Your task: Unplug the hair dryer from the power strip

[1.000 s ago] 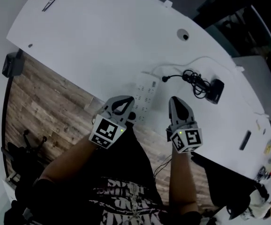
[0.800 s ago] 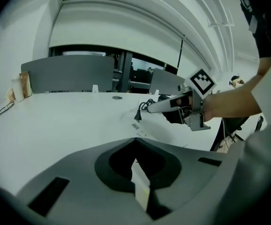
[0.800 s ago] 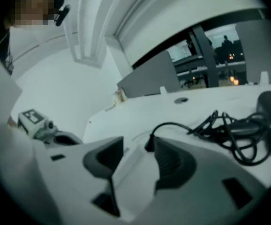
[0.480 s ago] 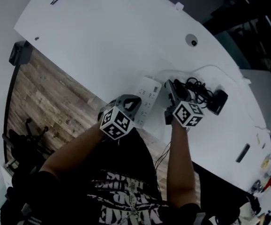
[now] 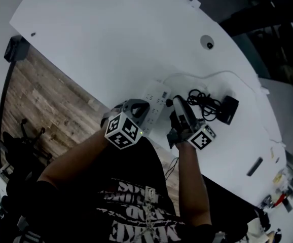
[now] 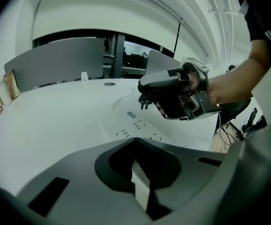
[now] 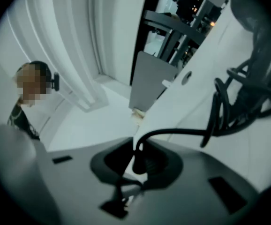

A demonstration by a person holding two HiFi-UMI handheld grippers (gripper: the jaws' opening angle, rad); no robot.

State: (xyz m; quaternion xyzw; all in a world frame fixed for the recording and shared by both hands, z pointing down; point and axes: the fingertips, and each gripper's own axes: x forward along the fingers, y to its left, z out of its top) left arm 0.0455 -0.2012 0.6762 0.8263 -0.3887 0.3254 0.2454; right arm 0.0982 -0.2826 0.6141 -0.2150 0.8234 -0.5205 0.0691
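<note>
A white power strip [image 5: 155, 96] lies near the front edge of the white table [image 5: 111, 39]; its slots show in the left gripper view [image 6: 136, 124]. My left gripper [image 5: 138, 109] is shut, its tips [image 6: 136, 149] resting on the strip's near end. My right gripper [image 5: 176, 104] is closing on the black plug [image 6: 144, 103], which hangs clear above the strip with its prongs bare. In the right gripper view the plug [image 7: 138, 161] sits between the jaws. Its cord [image 7: 222, 111] runs to a coil [image 5: 202, 99] beside the black hair dryer [image 5: 228, 109].
The table's front edge runs just under both grippers, with wooden floor [image 5: 40, 105] below. A round cable hole [image 5: 210, 45] lies behind the dryer, a dark flat object [image 5: 254, 166] at the right. A person [image 7: 26, 109] stands far left in the right gripper view.
The left gripper came down onto the strip's near end. The right gripper reached forward to the plug, rolled over and now holds it lifted off the strip.
</note>
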